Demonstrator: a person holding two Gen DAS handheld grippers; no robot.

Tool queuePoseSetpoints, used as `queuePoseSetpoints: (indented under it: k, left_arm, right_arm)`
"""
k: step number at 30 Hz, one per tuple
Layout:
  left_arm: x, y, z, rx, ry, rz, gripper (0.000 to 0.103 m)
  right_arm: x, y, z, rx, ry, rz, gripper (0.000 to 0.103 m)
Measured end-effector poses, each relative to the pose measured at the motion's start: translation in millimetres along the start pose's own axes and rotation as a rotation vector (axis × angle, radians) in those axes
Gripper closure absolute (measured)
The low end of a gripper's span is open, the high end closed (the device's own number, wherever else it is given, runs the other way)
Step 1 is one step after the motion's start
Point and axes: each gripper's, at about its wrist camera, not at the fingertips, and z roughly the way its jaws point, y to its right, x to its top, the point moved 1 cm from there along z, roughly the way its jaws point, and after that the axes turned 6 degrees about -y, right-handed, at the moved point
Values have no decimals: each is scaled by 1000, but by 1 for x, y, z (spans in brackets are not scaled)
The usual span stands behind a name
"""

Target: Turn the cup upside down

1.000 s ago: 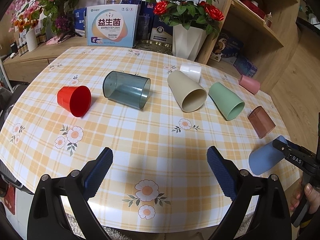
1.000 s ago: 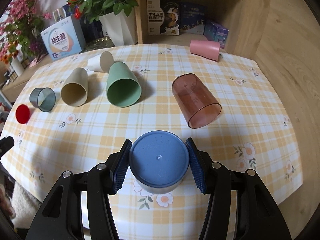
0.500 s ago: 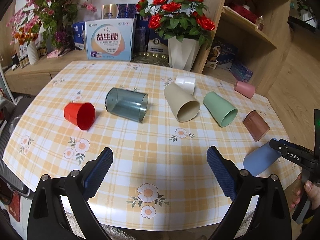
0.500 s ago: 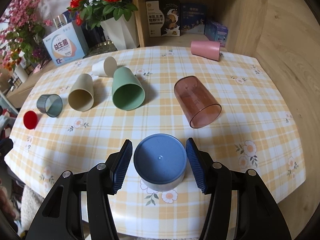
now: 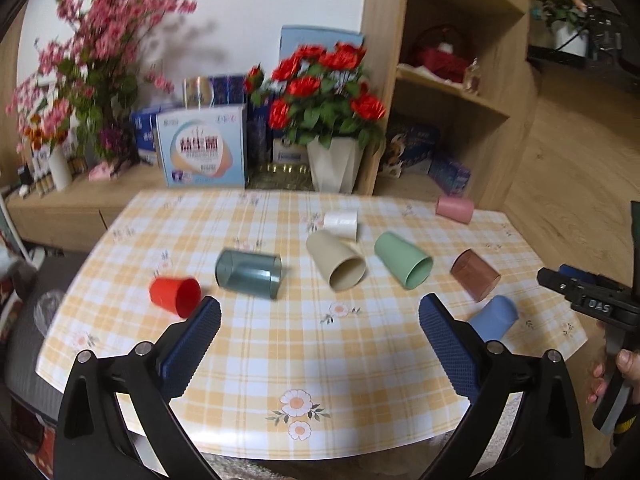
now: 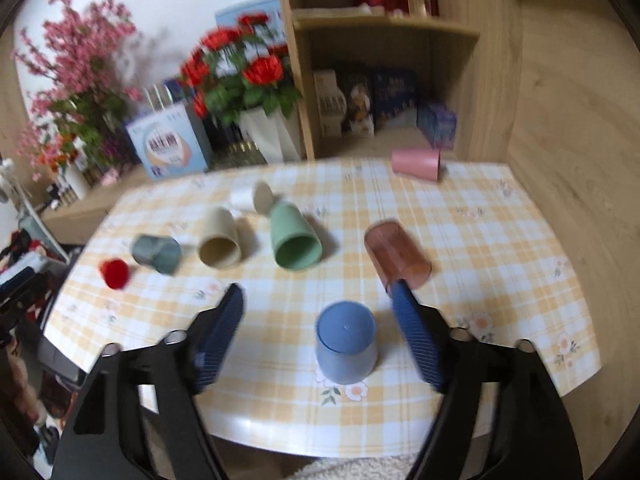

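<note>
A blue cup (image 6: 346, 342) stands upside down, base up, near the front edge of the checked table (image 6: 500, 240). It also shows in the left wrist view (image 5: 494, 317). My right gripper (image 6: 318, 334) is open and empty, pulled back from the cup, with its fingers apart on either side. My left gripper (image 5: 320, 330) is open and empty above the table's front. Several other cups lie on their sides: red (image 5: 176, 296), grey see-through (image 5: 248, 274), beige (image 5: 338, 264), white (image 5: 342, 222), green (image 5: 404, 260), brown see-through (image 5: 476, 274) and pink (image 5: 454, 208).
A white vase of red roses (image 5: 332, 160), a blue and white box (image 5: 202, 152) and pink blossoms (image 5: 92, 60) stand behind the table. A wooden shelf unit (image 5: 452, 80) is at the back right. The right hand-held gripper (image 5: 588, 304) shows at the left wrist view's right edge.
My right gripper has opened, let go of the blue cup and drawn back and up. The cup now stands upside down on the table. My left gripper has pulled back too.
</note>
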Motion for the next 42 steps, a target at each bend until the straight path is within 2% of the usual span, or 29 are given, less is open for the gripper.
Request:
queuePoseSetpoints:
  k: [2,5,10,13,19,42]
  left_arm:
    - [5,4,-15,19,28,22,6]
    - [10,8,-34,54,67,41,6]
    - [13,15,-56,21,112,46,6]
    - [15,19,-63,27,130,59,6]
    - [16,24,-71,49,155,74,6]
    - [15,21,-73,58,149,42,6]
  right_arm:
    - [2,-6,-23,3,65,-11,13]
    - [3,-16,-50,1,117,-27,13]
    - [3,-26,-78,14,165,-34,13]
    - [2,-30,-88,26,178,-37,13]
    - [3,-34,-93,27,180,-42,13]
    - [5,-33,-95,14,186,-34,13]
